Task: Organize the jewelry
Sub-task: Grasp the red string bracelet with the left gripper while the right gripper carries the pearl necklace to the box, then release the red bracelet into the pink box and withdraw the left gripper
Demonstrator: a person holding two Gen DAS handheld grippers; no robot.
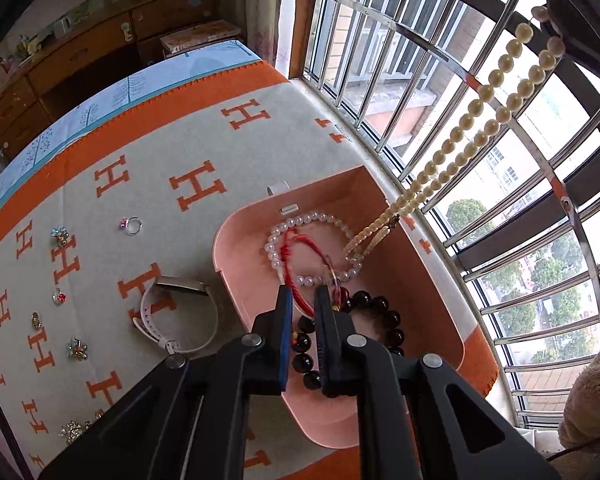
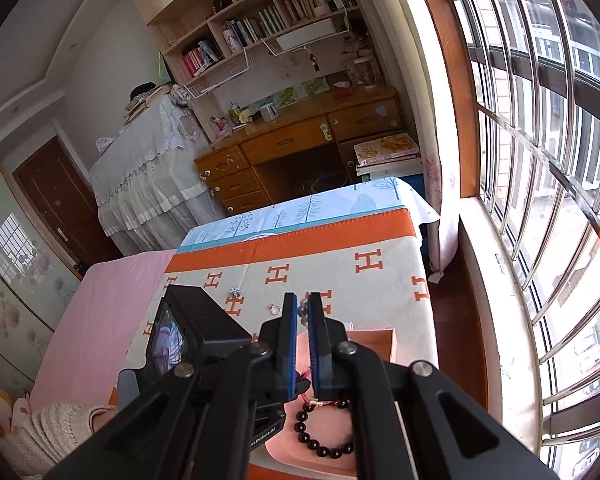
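A pink tray (image 1: 420, 292) sits on the orange H-patterned cloth (image 1: 160, 152). Inside lie a white pearl bracelet (image 1: 300, 220), a red cord bracelet (image 1: 300, 292) and a black bead bracelet (image 1: 384, 312). My left gripper (image 1: 303, 294) hovers over the tray, jaws slightly apart around the red cord. A long cream pearl necklace (image 1: 476, 120) hangs from my right gripper at the upper right, its lower end dangling into the tray. In the right wrist view my right gripper (image 2: 303, 304) is shut on the necklace beads (image 2: 303, 314); the black bracelet (image 2: 324, 436) lies in the tray (image 2: 376, 340) below.
On the cloth left of the tray lie a white watch (image 1: 172, 312), rings (image 1: 132, 224) and several small brooches (image 1: 77, 349). A barred window (image 1: 520, 160) runs along the right. The left gripper's body (image 2: 196, 328) sits left in the right wrist view. A wooden desk (image 2: 300, 140) stands behind.
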